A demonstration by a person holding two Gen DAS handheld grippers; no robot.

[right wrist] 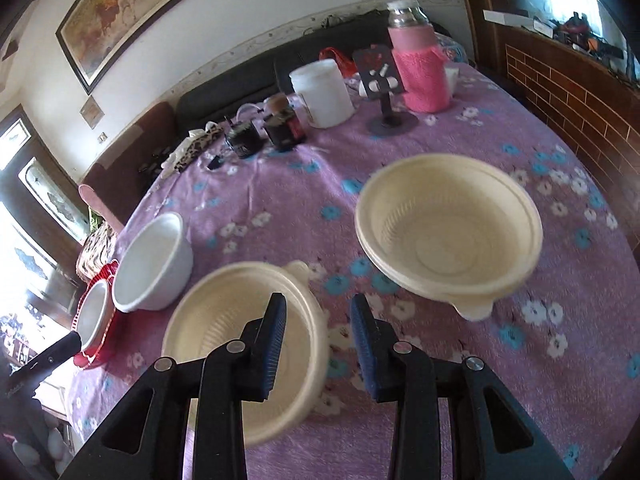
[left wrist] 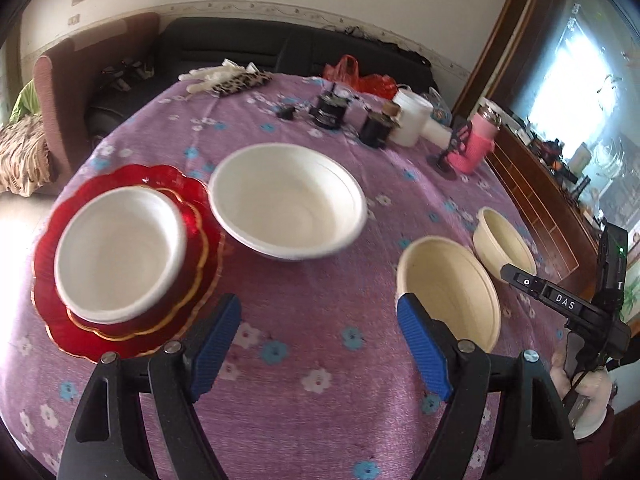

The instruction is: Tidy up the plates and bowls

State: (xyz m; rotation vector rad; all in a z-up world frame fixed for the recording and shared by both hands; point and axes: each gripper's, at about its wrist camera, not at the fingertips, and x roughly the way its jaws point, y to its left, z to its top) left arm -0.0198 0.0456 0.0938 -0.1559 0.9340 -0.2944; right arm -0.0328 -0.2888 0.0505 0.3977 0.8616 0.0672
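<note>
A round table under a purple flowered cloth carried everything. Largest of the dishes was the red scalloped plate, with a smaller gold-rimmed red plate stacked on it and a white bowl sitting in that; the bowl itself was empty. Just beside the stack stood a larger white bowl, also empty. Two cream ribbed bowls held nothing either: the nearer cream bowl and the farther cream bowl, apart from each other on the cloth. At the far edge stood a white tub, a bottle in a pink knitted sleeve and two small dark jars (their contents could not be made out).

The left gripper hung wide, nothing between its blue pads, over bare cloth between the red stack and the nearer cream bowl. The right gripper stood narrowly parted and empty, above the nearer cream bowl's right rim; one finger overlapped the bowl's inside, though whether it touched I could not tell.
</note>
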